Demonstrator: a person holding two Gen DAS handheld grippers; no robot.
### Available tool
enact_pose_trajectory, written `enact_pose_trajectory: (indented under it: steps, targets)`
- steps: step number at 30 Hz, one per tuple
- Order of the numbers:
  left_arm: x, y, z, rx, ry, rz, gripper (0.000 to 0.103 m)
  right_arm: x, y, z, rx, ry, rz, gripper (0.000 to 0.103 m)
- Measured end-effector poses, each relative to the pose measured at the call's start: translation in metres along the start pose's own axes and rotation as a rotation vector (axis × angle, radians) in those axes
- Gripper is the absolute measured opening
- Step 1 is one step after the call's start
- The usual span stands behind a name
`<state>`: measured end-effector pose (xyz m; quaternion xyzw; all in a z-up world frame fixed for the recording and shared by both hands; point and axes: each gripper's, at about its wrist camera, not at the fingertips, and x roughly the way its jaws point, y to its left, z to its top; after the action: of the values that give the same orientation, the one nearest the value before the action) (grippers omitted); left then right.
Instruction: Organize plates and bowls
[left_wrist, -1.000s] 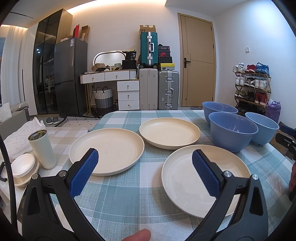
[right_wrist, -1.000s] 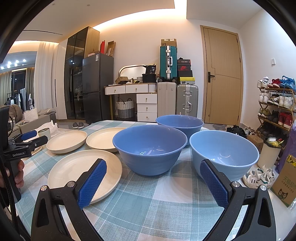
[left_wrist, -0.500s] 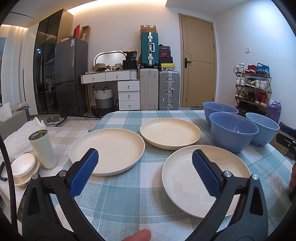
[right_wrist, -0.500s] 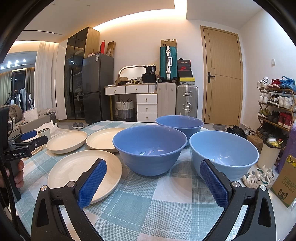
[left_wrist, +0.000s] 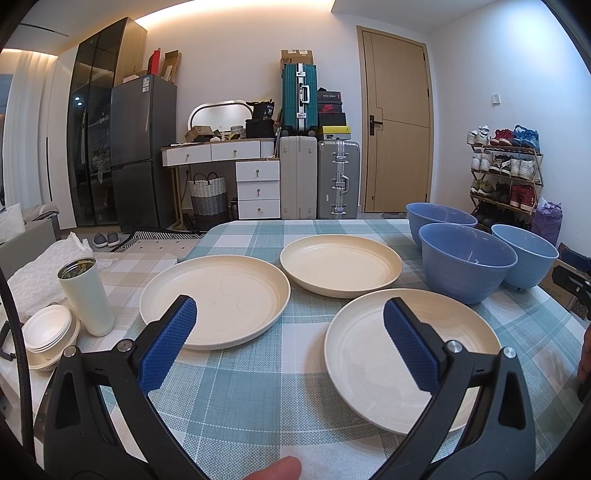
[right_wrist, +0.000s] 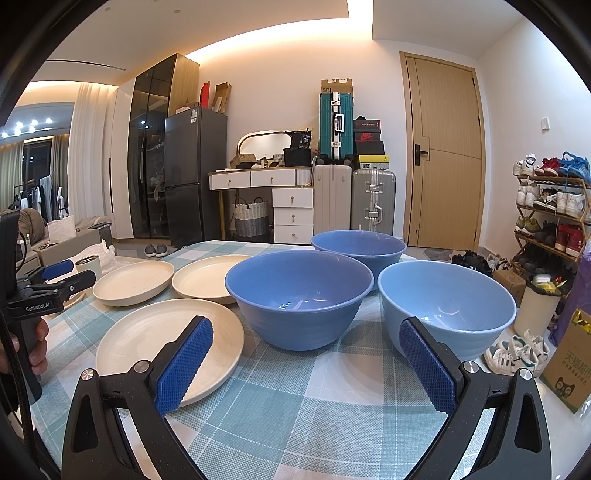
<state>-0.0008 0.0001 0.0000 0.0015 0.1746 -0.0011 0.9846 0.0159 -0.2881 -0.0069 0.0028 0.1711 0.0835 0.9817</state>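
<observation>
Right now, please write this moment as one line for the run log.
left gripper: open, empty | right gripper: open, empty | plates: three, unstacked | bowls: three, unstacked | table: checked cloth

Cream plates (left_wrist: 214, 295) look like matte speckled plastic, the blue bowls (right_wrist: 299, 295) are smooth with a slight gloss, tablecloth (left_wrist: 258, 398) is woven checked cloth, and both grippers' pads (right_wrist: 184, 365) are knurled blue rubber on black plastic.

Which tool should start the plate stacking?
Left, probably. The left tool is open and faces the near plate and left plate; the right tool faces the bowls.
</observation>
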Motion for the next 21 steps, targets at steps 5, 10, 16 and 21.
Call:
enact_pose_trajectory:
  steps: [5, 10, 16, 21]
  targets:
    - [-0.001, 0.001, 0.001, 0.002, 0.000, -0.002, 0.101, 0.000, 0.000, 0.000, -0.001, -0.002, -0.004, 0.103]
    - [-0.001, 0.002, 0.001, 0.001, 0.003, -0.006, 0.101, 0.003, 0.002, -0.002, -0.002, -0.002, -0.002, 0.103]
    - [0.000, 0.008, 0.002, 0.010, 0.003, -0.010, 0.101, 0.004, 0.002, -0.001, -0.003, 0.005, -0.004, 0.103]
    - [0.000, 0.005, 0.001, 0.008, 0.006, -0.012, 0.101, 0.000, 0.003, 0.000, -0.005, 0.006, -0.007, 0.103]
